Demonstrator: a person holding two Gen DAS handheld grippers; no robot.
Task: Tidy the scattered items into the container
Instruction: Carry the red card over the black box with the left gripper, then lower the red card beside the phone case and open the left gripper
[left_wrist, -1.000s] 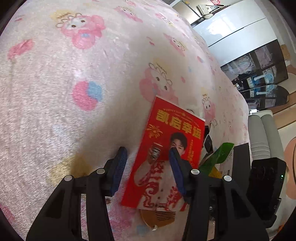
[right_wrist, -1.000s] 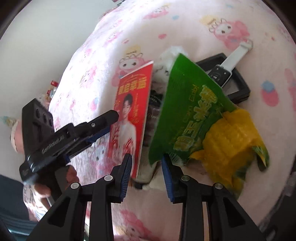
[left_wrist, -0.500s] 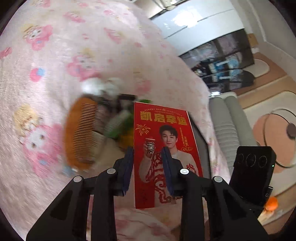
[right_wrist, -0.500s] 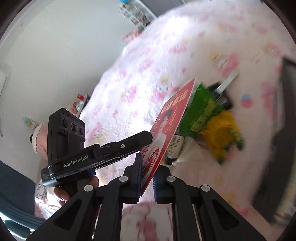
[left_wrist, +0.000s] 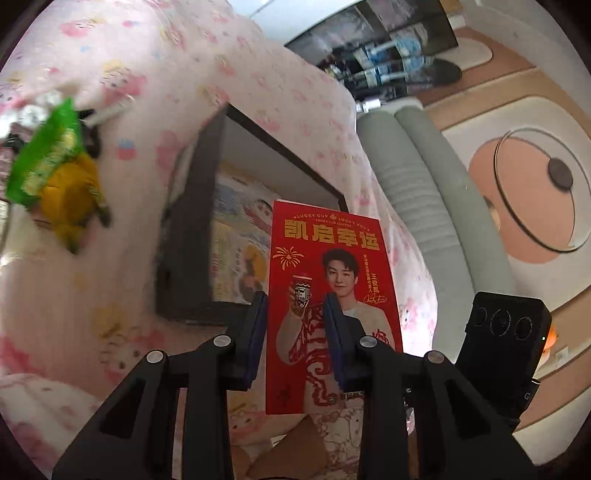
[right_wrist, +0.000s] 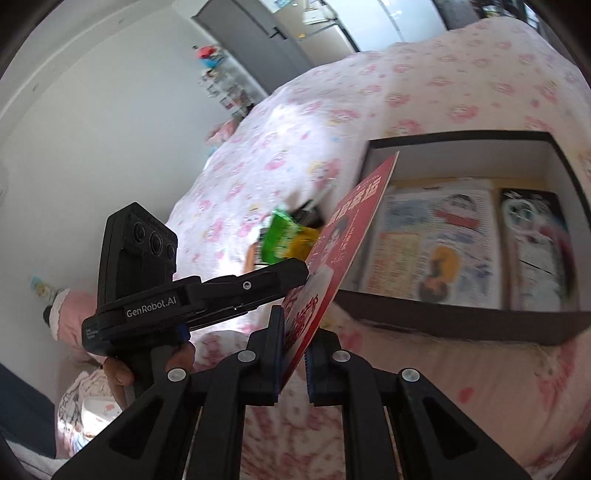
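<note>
Both tools grasp 1 red printed card (left_wrist: 325, 280): the right tool (right_wrist: 294, 343) is clenched on its lower edge, seen edge-on between the blue pads, and the left tool (left_wrist: 295, 339) grips it with 1 finger (left_wrist: 334, 332) in front of the card face and the other behind. The card is held in the air, tilted, just in front of the open dark box (right_wrist: 461, 321) that sits on the pink patterned bed (right_wrist: 424, 85) and has printed books lying flat inside. A green and yellow snack bag (left_wrist: 48, 166) lies on the bed beside the box among other blurred small items.
</note>
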